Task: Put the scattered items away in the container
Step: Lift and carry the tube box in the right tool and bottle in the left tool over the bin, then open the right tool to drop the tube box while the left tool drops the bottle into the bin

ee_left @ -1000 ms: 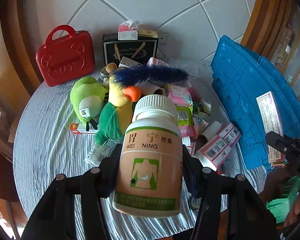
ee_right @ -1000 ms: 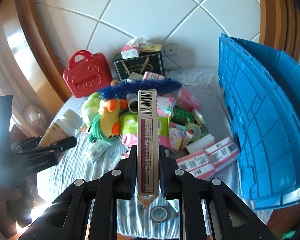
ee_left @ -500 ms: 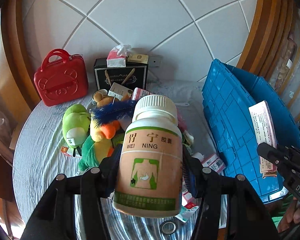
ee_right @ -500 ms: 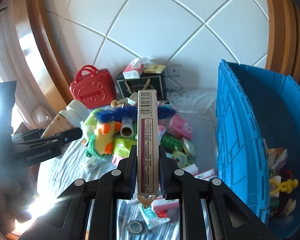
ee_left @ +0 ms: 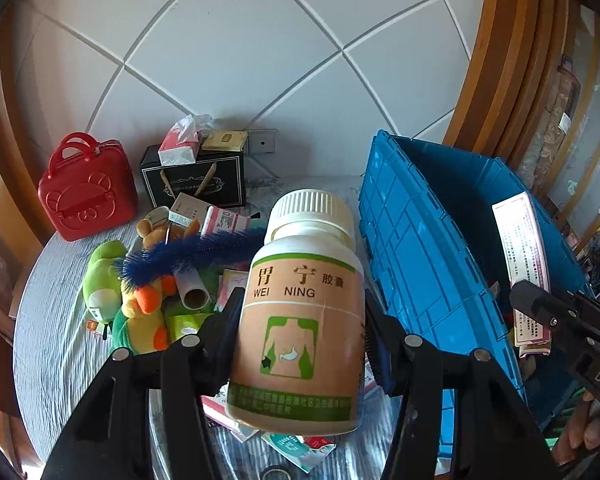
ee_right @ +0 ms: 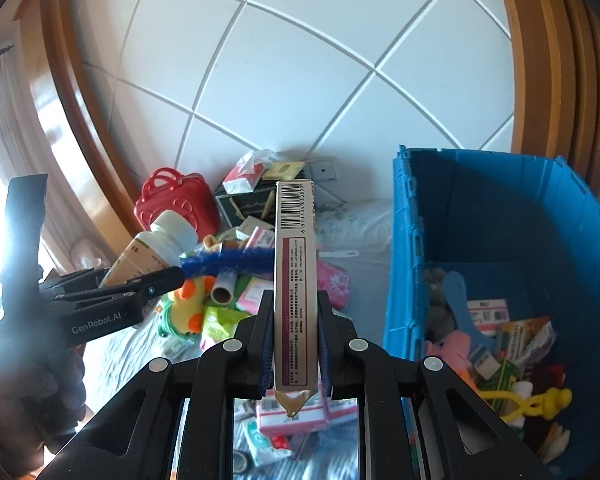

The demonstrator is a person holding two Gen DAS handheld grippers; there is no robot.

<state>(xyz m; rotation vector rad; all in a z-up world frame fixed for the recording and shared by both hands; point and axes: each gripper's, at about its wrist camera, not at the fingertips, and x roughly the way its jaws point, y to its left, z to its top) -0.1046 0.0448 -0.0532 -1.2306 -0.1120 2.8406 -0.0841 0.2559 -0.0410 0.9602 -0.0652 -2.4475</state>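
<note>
You've got both hands loaded, so this looks like a two-at-once drop run. Your left gripper point(ee_left: 304, 320) is pinching the bottle point(ee_left: 300, 312) across its belly, cap up, pads on the label's sides, probably so a round thing like that doesn't roll out. Your right gripper point(ee_right: 294, 336) is clamped on the box point(ee_right: 295, 280) by its thin faces, long side standing up, which keeps the flat carton from flopping.

The bin point(ee_right: 500, 240) sits at about 3 o'clock in the right view, open top toward you, already part full of toys and packets. In the left view the box hangs roughly over the bin's point(ee_left: 440, 248) mouth, so that one seems close to letting go. The bottle is off to the bin's left, over the table point(ee_left: 56, 320), and I'd guess it needs to swing toward 3 o'clock first.

Loads left in the pile: brush point(ee_left: 188, 256), plush point(ee_left: 100, 276), tube point(ee_left: 194, 290), packets. Nowhere near done.
</note>
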